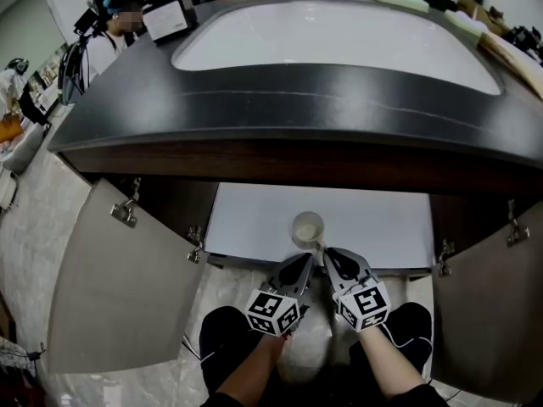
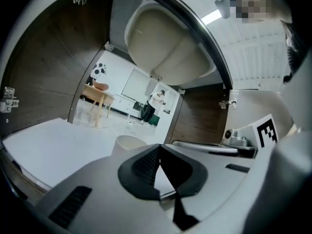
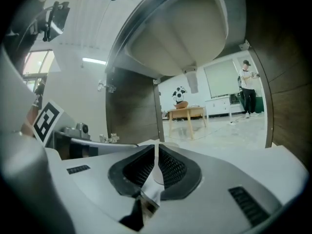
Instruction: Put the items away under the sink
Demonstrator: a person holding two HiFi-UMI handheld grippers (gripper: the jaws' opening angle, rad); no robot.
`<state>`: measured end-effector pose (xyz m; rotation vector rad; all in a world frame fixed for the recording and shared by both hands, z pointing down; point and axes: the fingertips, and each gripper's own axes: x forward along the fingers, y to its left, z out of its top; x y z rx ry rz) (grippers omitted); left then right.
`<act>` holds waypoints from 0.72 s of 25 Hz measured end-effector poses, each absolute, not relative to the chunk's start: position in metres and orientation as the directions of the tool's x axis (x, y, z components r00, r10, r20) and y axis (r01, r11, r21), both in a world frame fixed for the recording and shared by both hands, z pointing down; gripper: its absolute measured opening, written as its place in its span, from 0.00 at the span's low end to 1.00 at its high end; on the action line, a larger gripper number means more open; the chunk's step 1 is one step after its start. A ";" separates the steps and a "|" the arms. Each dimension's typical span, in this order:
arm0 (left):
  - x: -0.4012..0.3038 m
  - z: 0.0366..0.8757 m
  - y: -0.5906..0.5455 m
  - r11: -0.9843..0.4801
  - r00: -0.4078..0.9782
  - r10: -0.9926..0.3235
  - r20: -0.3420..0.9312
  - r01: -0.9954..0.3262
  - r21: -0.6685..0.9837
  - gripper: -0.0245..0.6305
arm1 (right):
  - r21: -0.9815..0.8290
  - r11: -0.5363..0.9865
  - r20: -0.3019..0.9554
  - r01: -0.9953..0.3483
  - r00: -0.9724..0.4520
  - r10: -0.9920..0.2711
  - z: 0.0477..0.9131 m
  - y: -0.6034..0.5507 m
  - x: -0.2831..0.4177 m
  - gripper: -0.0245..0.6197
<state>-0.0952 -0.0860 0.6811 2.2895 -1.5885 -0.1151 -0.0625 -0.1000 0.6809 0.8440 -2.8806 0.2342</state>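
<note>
A cream cup stands upright on the white cabinet floor under the sink, near its front edge, with its handle turned toward me. Both grippers hover side by side just in front of it. My left gripper is shut and empty; in the left gripper view its pads meet, and the cup shows just beyond its left jaw. My right gripper sits right beside the cup's handle. Its jaws are drawn together to a thin slit, and I see nothing held between them.
Both cabinet doors hang open: the left door and the right door. The dark countertop with the white basin overhangs the opening. The basin's underside fills the cabinet's top. A person stands far left.
</note>
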 end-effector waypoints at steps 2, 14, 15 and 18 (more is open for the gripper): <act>-0.097 0.672 -0.085 -0.308 0.360 -0.926 0.116 -0.896 0.319 0.05 | -0.131 0.834 0.154 -0.537 -0.842 -0.518 0.670 -0.095 -0.063 0.11; -0.107 0.638 -0.070 -0.319 0.347 -0.936 0.063 -0.910 0.265 0.05 | -0.131 0.867 0.120 -0.480 -0.876 -0.467 0.635 -0.066 -0.076 0.10; -0.107 0.636 -0.070 -0.321 0.347 -0.936 0.058 -0.910 0.261 0.05 | -0.126 0.868 0.116 -0.480 -0.876 -0.467 0.633 -0.066 -0.077 0.10; -0.107 0.629 -0.071 -0.337 0.355 -0.934 0.035 -0.909 0.244 0.05 | -0.099 0.877 0.100 -0.469 -0.882 -0.461 0.628 -0.068 -0.082 0.10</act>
